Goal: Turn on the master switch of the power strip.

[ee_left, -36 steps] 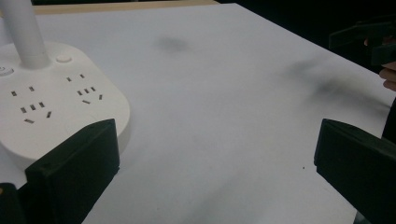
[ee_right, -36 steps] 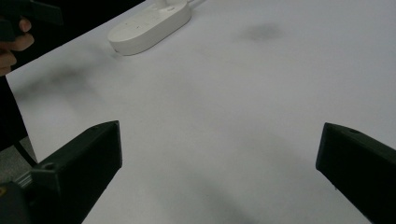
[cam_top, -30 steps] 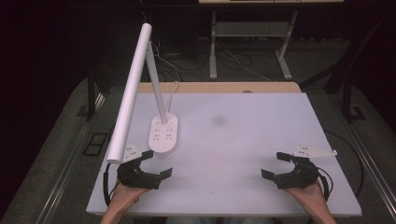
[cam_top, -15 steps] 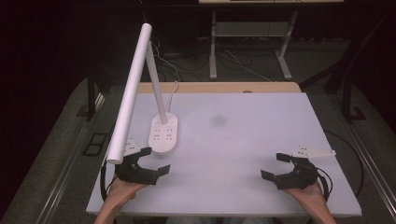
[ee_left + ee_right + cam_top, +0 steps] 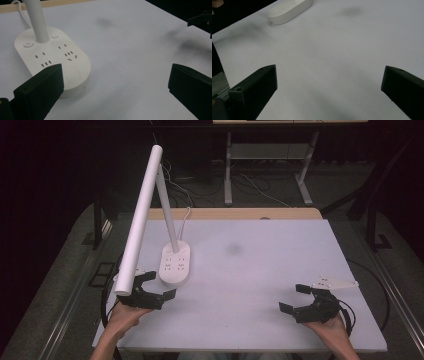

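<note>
Your left gripper (image 5: 159, 286) sits near the desk's (image 5: 280, 260) front left corner with its jaws spread wide and nothing between them. Just beyond it, toward the left edge, stands the desk lamp (image 5: 175, 264), its oval white base flat on the desk, its thin stem rising from the far end of the base and its long white tube head slanting forward over your left hand (image 5: 122, 315). In the left gripper view the lamp's base (image 5: 52, 58) lies close ahead of the left-hand jaw, apart from it, with sockets and a power button showing on top. Your right gripper (image 5: 298, 298) rests near the front right corner, well apart from the lamp, its jaws also released and holding nothing.
</note>
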The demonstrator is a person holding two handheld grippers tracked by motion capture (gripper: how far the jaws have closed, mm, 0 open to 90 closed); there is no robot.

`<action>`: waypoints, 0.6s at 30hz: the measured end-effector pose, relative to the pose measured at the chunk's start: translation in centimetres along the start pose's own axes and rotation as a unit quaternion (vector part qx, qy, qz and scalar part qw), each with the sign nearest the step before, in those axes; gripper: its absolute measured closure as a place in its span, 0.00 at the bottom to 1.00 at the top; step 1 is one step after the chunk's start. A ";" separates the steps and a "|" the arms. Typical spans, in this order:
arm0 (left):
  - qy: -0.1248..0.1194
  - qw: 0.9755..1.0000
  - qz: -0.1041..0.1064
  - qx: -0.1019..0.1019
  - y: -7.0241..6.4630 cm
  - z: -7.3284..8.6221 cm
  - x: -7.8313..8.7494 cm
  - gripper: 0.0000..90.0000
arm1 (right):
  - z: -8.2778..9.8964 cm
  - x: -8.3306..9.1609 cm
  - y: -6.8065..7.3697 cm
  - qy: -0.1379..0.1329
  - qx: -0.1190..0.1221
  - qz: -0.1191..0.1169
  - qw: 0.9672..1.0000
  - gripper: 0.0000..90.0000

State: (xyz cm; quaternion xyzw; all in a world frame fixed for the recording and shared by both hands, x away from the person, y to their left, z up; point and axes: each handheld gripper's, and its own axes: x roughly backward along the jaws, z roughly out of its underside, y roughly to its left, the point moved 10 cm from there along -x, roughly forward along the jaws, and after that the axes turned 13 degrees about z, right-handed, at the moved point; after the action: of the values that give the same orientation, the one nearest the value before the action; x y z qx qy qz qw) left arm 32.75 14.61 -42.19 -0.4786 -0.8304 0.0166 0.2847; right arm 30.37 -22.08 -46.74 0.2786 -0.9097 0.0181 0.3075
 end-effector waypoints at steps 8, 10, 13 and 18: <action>0.006 1.000 -0.009 0.001 0.8 -0.3 0.5 0.00 | 0.1 0.0 0.0 0.003 0.002 -0.002 1.000 0.00; 0.010 1.000 -0.013 0.000 1.1 -0.3 0.6 0.00 | 0.1 0.0 0.0 0.002 0.003 -0.001 1.000 0.00; 0.014 1.000 -0.016 0.002 1.5 -0.5 0.9 0.00 | 0.1 0.0 0.0 0.002 0.003 -0.001 1.000 0.00; 0.019 1.000 -0.023 0.004 2.2 -0.9 1.2 0.00 | 0.1 -0.1 0.0 0.001 0.004 0.001 1.000 0.00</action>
State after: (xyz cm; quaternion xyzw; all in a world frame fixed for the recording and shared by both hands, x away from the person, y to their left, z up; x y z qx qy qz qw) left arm 34.43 16.53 -41.54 -0.4589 -0.8353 0.0040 0.3027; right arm 30.37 -22.11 -46.89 0.2794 -0.9094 0.0226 0.3072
